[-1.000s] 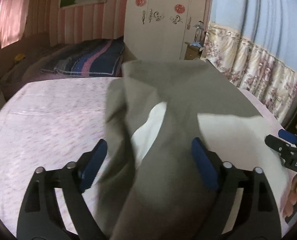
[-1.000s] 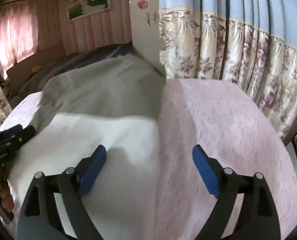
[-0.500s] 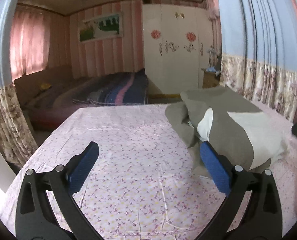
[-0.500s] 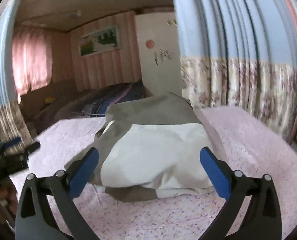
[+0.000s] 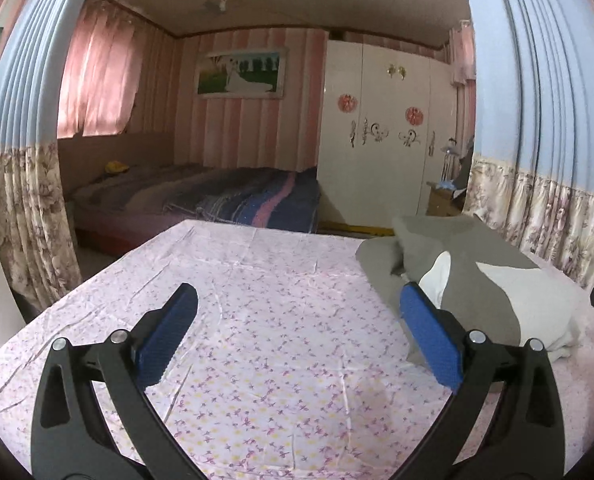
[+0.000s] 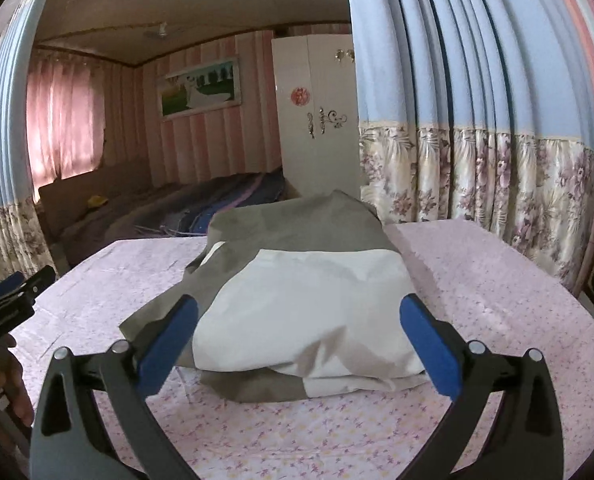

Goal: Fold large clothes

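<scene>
Folded grey-and-white garment (image 6: 305,304): lies on the floral-sheeted bed (image 6: 497,300), dead ahead of the right gripper (image 6: 299,344), off to the right of the left gripper (image 5: 297,334); both spread wide, empty.

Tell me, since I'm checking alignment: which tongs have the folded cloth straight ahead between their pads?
The right tongs: the grey-and-white folded cloth lies centred ahead of them. The left tongs face bare floral sheet, cloth off to their right.

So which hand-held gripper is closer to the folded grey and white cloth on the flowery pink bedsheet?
Right. The right hand-held gripper faces the folded grey and white cloth squarely, open. The left hand-held gripper sits off to its side over bare sheet, also open.
</scene>
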`<act>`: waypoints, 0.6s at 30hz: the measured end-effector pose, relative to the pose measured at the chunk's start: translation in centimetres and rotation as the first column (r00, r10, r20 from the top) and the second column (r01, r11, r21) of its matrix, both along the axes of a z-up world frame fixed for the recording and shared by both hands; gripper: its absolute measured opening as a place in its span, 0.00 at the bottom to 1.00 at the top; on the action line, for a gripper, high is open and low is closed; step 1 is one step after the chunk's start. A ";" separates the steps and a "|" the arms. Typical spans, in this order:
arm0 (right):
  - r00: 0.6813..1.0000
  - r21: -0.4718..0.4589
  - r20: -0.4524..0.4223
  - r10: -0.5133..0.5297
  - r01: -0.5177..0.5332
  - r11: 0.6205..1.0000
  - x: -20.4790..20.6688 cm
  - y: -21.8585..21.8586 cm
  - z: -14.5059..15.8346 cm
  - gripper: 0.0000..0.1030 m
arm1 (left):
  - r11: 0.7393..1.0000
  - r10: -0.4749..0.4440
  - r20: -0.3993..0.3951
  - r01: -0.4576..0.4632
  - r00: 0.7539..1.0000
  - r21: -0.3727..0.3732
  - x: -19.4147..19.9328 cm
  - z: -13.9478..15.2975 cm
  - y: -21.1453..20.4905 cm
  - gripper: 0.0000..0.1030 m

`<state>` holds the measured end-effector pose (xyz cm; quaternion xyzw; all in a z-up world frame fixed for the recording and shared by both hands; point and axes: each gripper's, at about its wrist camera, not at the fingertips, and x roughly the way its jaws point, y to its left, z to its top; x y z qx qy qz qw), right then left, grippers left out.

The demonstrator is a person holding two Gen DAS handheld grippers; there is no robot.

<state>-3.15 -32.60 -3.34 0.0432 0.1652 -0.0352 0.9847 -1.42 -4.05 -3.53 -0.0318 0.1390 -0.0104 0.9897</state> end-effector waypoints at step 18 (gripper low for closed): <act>1.000 -0.036 -0.002 -0.014 0.014 0.999 -0.3 0.8 -0.4 0.98 | 0.999 -0.044 0.029 0.043 0.999 0.027 -0.7 -0.2 -0.9 0.97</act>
